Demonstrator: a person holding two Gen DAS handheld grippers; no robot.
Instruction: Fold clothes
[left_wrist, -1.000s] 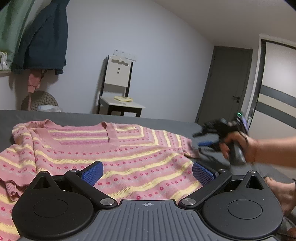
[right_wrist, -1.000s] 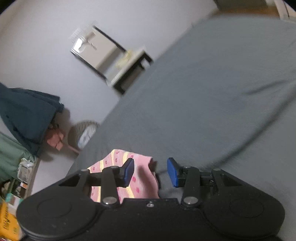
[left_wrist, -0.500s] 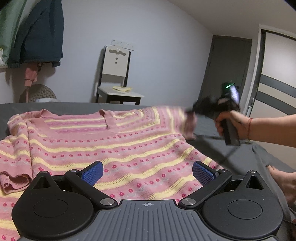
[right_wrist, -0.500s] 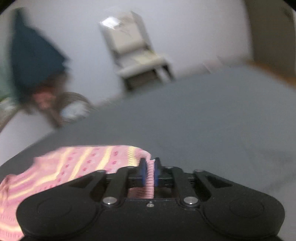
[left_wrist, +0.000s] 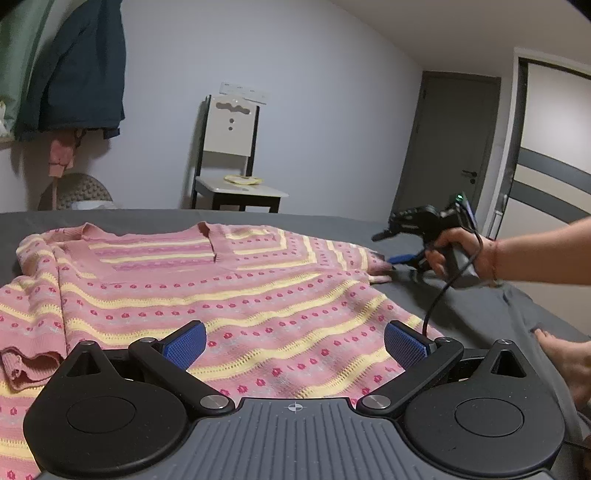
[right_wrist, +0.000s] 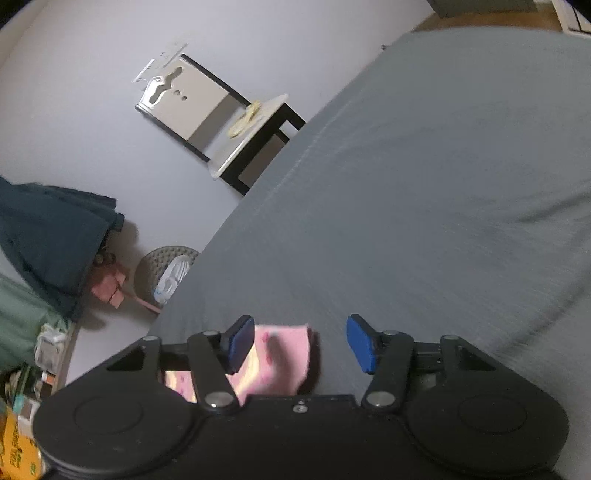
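A pink sweater with yellow stripes and red dots (left_wrist: 229, 295) lies spread on the grey bed (left_wrist: 476, 314). My left gripper (left_wrist: 293, 341) is open and empty, held low over the sweater's near hem. My right gripper (right_wrist: 301, 343) is open; the pink cuff of the right sleeve (right_wrist: 286, 354) lies between its fingers, loose. In the left wrist view the right gripper (left_wrist: 397, 260) sits at the sleeve end (left_wrist: 376, 266) on the sweater's right side.
A chair (left_wrist: 231, 162) stands against the far wall. Coats (left_wrist: 70, 70) hang at the left above a round basket (left_wrist: 75, 192). A door (left_wrist: 447, 147) is at the right. A bare foot (left_wrist: 565, 354) rests on the bed at the right.
My right gripper, shut on the sleeve cuff and lifting it half a second ago, has lowered it back to the bed and opened. The left gripper stayed open over the hem.
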